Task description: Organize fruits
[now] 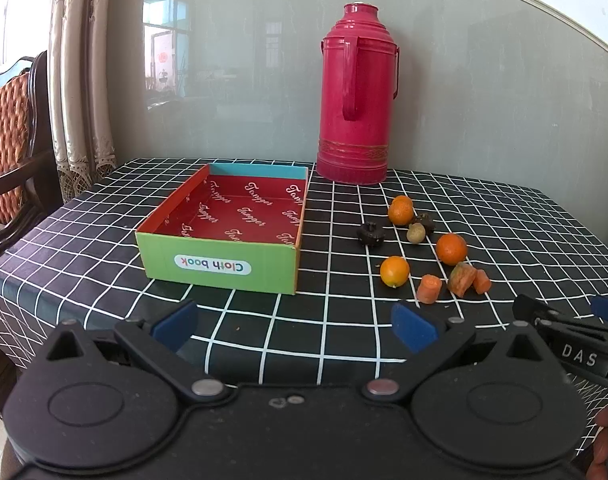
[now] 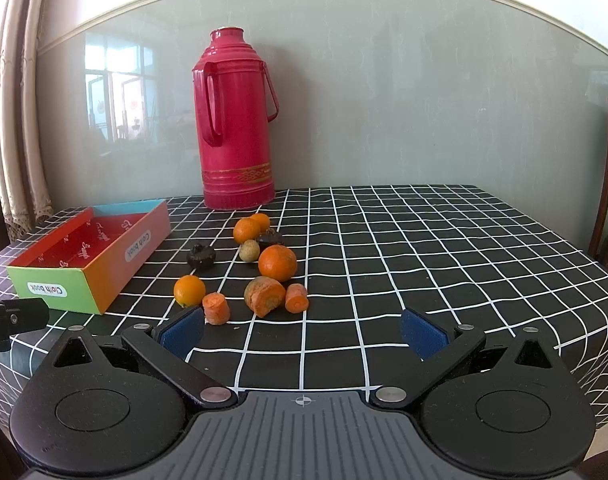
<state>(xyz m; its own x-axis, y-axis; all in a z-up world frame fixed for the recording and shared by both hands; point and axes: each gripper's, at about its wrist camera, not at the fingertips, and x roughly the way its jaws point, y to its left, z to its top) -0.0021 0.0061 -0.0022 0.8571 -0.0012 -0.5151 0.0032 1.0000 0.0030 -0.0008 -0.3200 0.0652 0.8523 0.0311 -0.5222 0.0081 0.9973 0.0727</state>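
An open cardboard box (image 1: 220,265) (image 2: 84,280) with a red lining sits on the checked tablecloth, nothing in it. To its right lies a loose cluster: oranges (image 1: 394,271) (image 1: 451,249) (image 1: 401,210) (image 2: 189,290) (image 2: 277,263) (image 2: 246,231), carrot chunks (image 1: 429,289) (image 1: 461,279) (image 2: 216,308) (image 2: 264,295) (image 2: 296,298), two dark wrinkled fruits (image 1: 370,234) (image 2: 200,258) (image 2: 269,237) and a small greenish fruit (image 1: 416,232) (image 2: 249,250). My left gripper (image 1: 294,326) is open, low in front of the box. My right gripper (image 2: 302,330) is open, just short of the carrot pieces.
A tall red thermos (image 1: 355,96) (image 2: 236,120) stands at the back against the glossy wall. A wooden chair with a striped cushion (image 1: 8,144) stands left of the table. The right gripper's body (image 1: 571,340) shows at the left view's right edge.
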